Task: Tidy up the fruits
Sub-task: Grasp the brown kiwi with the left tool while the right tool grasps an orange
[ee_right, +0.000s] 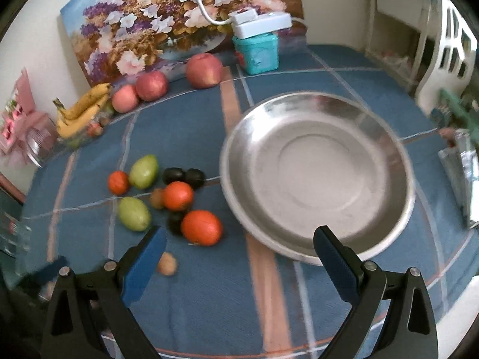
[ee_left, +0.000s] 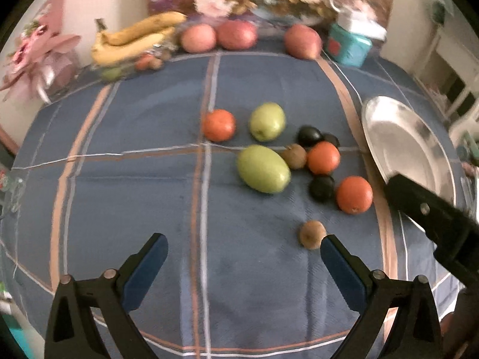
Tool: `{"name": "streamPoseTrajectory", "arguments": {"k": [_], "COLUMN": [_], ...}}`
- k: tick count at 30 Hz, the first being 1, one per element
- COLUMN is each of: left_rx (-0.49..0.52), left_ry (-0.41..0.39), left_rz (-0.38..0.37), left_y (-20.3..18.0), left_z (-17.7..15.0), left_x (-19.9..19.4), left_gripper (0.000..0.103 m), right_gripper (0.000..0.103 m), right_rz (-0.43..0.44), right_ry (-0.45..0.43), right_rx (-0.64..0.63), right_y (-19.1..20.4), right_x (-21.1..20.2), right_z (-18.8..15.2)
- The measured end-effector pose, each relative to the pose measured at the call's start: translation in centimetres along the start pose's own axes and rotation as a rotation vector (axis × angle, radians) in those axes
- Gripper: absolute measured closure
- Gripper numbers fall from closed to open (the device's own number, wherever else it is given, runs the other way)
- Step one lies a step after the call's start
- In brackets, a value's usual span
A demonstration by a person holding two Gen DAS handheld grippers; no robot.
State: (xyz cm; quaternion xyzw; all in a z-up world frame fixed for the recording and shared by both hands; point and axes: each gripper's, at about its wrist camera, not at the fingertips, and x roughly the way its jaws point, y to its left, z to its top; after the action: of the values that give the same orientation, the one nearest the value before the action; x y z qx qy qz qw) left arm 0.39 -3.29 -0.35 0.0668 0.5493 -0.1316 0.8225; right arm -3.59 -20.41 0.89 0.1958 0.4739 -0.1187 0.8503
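Observation:
Loose fruit lies on the blue checked tablecloth: oranges (ee_left: 354,194) (ee_right: 201,227), two green mangoes (ee_left: 263,168) (ee_right: 133,213), dark plums (ee_left: 321,187) (ee_right: 173,175) and brown kiwis (ee_left: 312,234) (ee_right: 167,264). An empty steel bowl (ee_right: 317,176) (ee_left: 410,140) stands to the right of the fruit. My left gripper (ee_left: 244,249) is open above bare cloth, its right finger beside the near kiwi. My right gripper (ee_right: 239,242) is open too, hovering over the bowl's near rim and the cloth. The right gripper's black body (ee_left: 434,215) shows in the left wrist view.
At the back edge lie bananas (ee_right: 82,109) on a small dish, three red apples (ee_right: 204,70), a teal box (ee_right: 259,52) with a white device on top, and a flower painting (ee_right: 167,18). Pink wrapped flowers (ee_left: 39,56) stand far left. A white chair (ee_right: 446,51) is at right.

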Motion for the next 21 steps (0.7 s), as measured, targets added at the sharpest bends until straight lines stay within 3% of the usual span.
{"name": "streamPoseTrajectory", "arguments": {"k": [2,5,7,8,11,14,18,21], "left_rx": [0.008,0.028,0.037,0.036,0.03,0.042,0.062,0.101], "left_ry": [0.017,0.041,0.058,0.066,0.084,0.096,0.101,0.099], "left_rz": [-0.012,-0.033,-0.055,-0.07,-0.118,-0.143,-0.202,-0.209], "left_y": [-0.4,-1.1,-1.3,-1.3,-1.5,-1.9,-2.9,-3.8], "left_z": [0.0,0.1,0.1,0.3,0.6,0.7,1.1,1.1], "left_x": [0.5,1.2,1.7,2.0,2.5,2.9,3.2,3.2], "left_gripper": [0.002,0.012,0.014,0.016,0.027,0.044,0.065,0.075], "right_gripper": [0.004,0.007,0.025,0.029,0.031,0.046,0.051,0.054], "right_rz": [0.029,0.054,0.068,0.072,0.084,0.08,0.097,0.097], "right_ry": [0.017,0.042,0.057,0.066,0.104,0.136,0.174,0.184], "right_rx": [0.019,0.011,0.003,0.005,0.017,0.018,0.063,0.068], "right_y": [0.3,1.2,1.7,1.8,1.9,1.8,0.9,0.8], "right_x": [0.4,1.0,1.3,1.5,2.4,3.2,4.3,4.7], "right_z": [0.0,0.3,0.3,0.3,0.5,0.4,0.2,0.2]}}
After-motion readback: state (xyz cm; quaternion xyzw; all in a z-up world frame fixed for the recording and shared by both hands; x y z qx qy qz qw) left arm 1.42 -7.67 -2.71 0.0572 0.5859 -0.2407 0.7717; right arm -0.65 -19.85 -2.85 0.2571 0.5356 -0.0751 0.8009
